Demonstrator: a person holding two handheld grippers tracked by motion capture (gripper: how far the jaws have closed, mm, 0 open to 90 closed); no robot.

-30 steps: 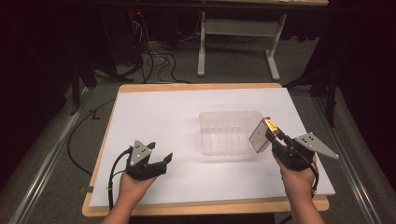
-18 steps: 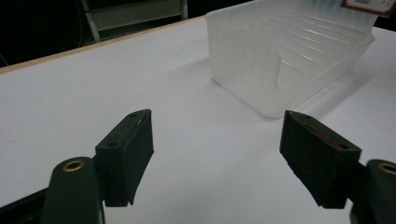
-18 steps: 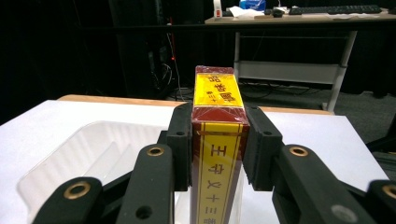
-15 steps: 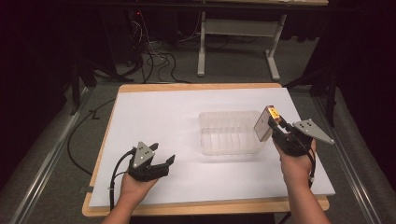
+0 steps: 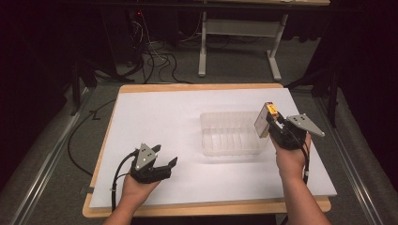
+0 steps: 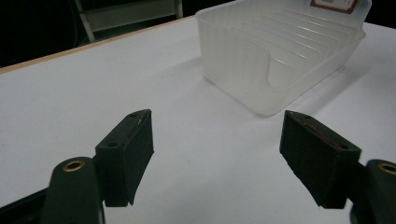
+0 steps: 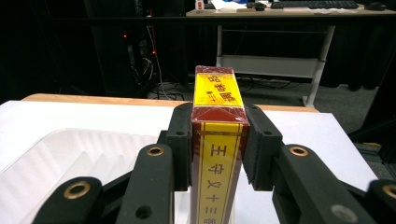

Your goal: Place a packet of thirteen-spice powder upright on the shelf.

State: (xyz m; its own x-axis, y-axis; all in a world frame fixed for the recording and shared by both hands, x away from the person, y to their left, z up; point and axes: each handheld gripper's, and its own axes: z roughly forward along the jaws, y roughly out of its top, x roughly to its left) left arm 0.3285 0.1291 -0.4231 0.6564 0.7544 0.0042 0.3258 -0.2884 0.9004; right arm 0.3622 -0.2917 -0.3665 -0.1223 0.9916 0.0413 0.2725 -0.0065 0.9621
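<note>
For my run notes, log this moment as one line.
right claw: shut on box | beside clear tray | left claw: open, empty

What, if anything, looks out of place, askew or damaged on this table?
Nothing stands out. The clear ribbed plastic tray sits upright and intact on the white table. The right claw grips a red-and-yellow box squarely beside the tray; the left claw is open.

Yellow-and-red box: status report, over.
Right gripper shut on yellow-and-red box, beside the clear slotted tray. Left gripper open, empty. Nothing in the way.
</note>
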